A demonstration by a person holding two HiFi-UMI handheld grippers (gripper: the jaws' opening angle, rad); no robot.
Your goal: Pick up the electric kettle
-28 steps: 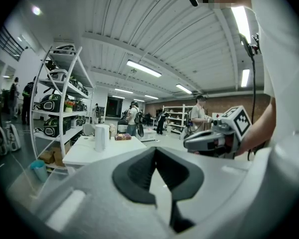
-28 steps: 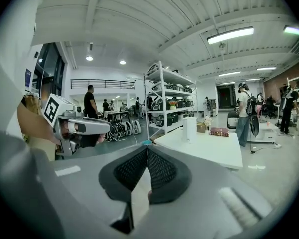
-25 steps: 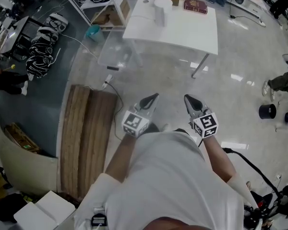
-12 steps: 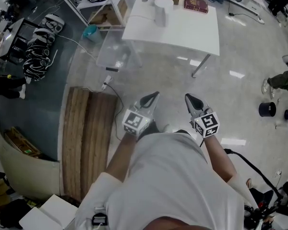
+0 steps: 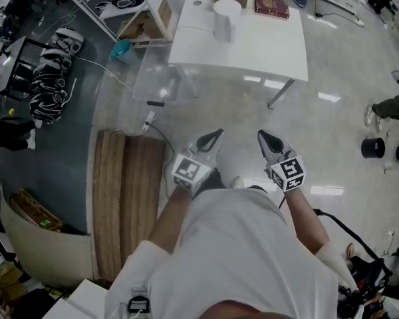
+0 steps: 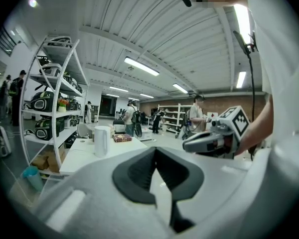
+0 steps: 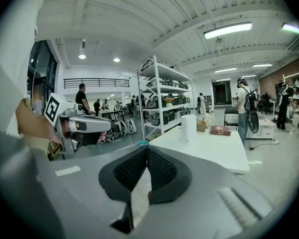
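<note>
The electric kettle (image 5: 227, 17) stands upright on the white table (image 5: 266, 48), near a red book (image 5: 271, 6), untouched. I'm well short of it: left gripper (image 5: 211, 138) and right gripper (image 5: 266, 140) both empty, fingers pressed together. Approach, grasp and lift all remain.

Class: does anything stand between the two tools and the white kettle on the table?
Nothing visible does. Only floor lies between the left tool, the right tool and the table where the kettle stands.
</note>
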